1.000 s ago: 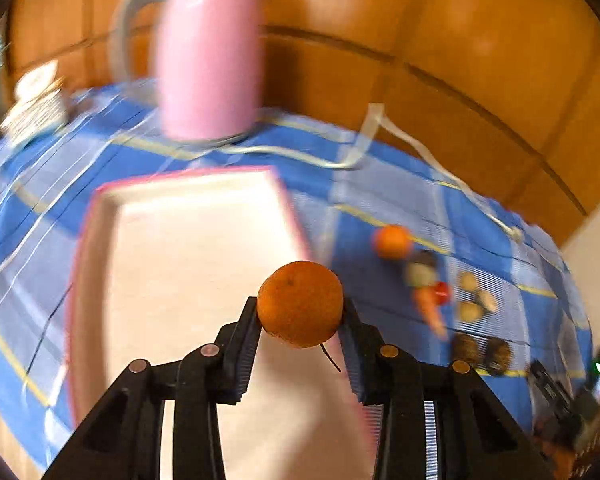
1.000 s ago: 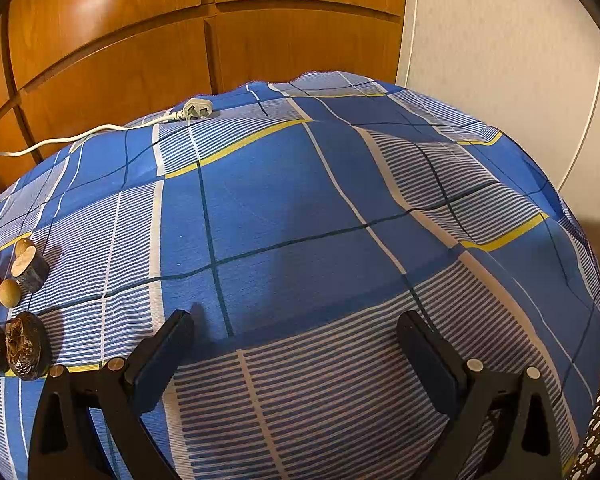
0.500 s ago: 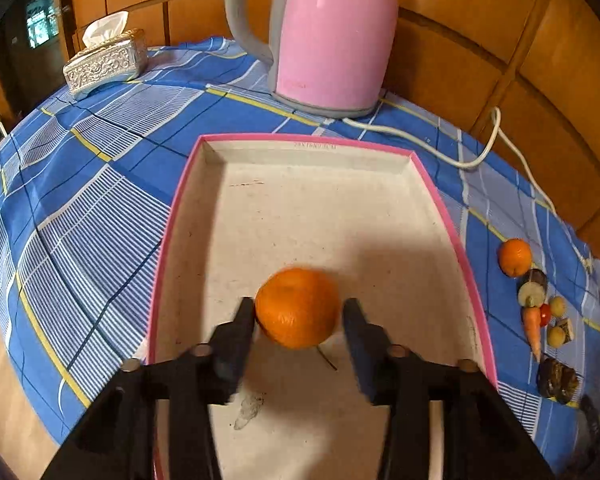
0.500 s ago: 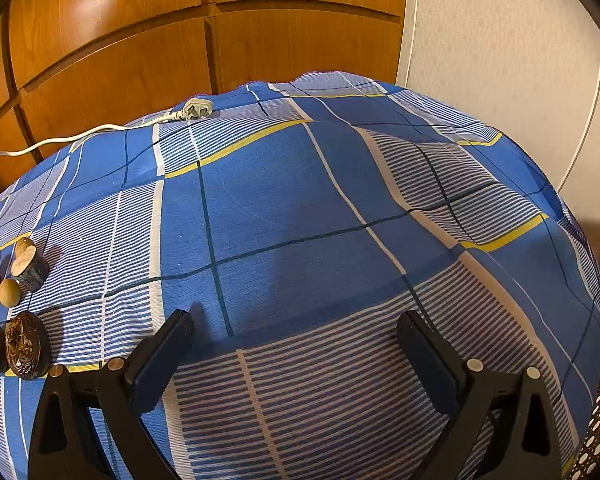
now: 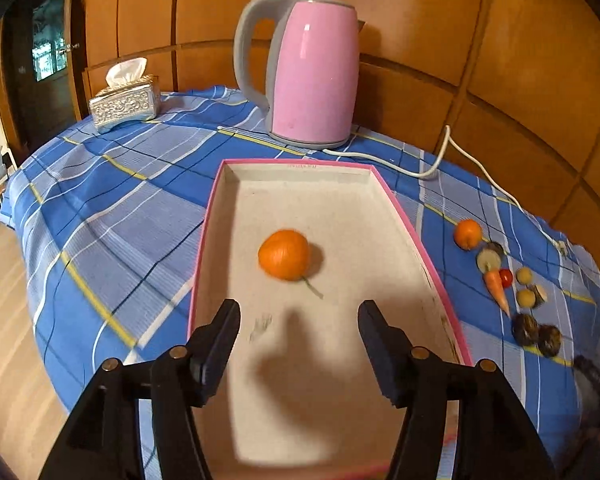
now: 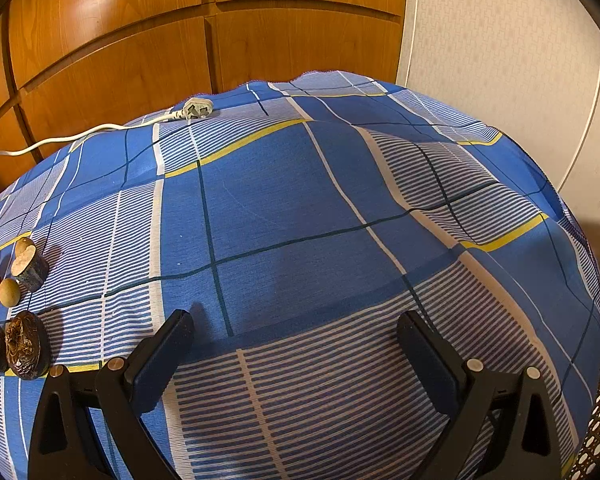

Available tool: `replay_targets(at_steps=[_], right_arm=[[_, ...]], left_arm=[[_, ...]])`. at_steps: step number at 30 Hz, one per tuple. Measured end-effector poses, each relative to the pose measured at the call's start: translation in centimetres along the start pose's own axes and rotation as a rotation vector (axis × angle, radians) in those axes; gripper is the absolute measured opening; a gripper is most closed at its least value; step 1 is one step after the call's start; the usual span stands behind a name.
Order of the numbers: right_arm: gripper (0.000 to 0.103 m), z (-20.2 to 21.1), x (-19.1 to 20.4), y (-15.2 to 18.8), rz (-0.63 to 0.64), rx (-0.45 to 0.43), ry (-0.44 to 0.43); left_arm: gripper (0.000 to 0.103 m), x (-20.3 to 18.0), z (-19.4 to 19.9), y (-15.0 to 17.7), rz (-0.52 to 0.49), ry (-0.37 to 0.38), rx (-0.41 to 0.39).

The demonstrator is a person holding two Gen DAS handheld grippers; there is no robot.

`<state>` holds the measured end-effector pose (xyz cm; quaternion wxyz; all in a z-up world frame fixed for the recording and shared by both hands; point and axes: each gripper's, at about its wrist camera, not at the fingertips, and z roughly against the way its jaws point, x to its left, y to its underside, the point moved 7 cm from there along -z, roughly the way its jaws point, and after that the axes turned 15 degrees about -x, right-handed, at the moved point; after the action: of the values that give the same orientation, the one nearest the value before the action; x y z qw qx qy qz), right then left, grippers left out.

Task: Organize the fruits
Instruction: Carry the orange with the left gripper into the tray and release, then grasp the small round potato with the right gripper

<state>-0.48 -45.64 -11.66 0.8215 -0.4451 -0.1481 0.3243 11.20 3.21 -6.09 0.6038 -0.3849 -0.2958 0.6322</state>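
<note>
- We see a round orange, short stem trailing, lying in the middle of the pink-rimmed tray, slightly blurred.
- We see a second, smaller orange on the blue checked cloth right of the tray.
- Nearer than it, we see a carrot, a cherry tomato, small yellow fruits and dark wrinkled fruits clustered together.

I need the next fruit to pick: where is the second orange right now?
In the left wrist view, the second orange sits on the blue tablecloth right of the pink-rimmed tray, at the far end of the produce row.
</note>
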Motion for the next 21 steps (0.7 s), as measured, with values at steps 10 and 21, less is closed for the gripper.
replay_targets(at_steps=[10,21], right_arm=[[0.103,-0.2,0.0,0.0,0.007,0.011,0.001],[0.088,-0.3,0.2,-0.4,0.011,0.08,-0.016]], left_arm=[[0.083,2.7,2.6,3.8,0.085,-0.112,-0.01],[0.086,3.7,2.6,4.4,0.122,-0.125,-0.006]])
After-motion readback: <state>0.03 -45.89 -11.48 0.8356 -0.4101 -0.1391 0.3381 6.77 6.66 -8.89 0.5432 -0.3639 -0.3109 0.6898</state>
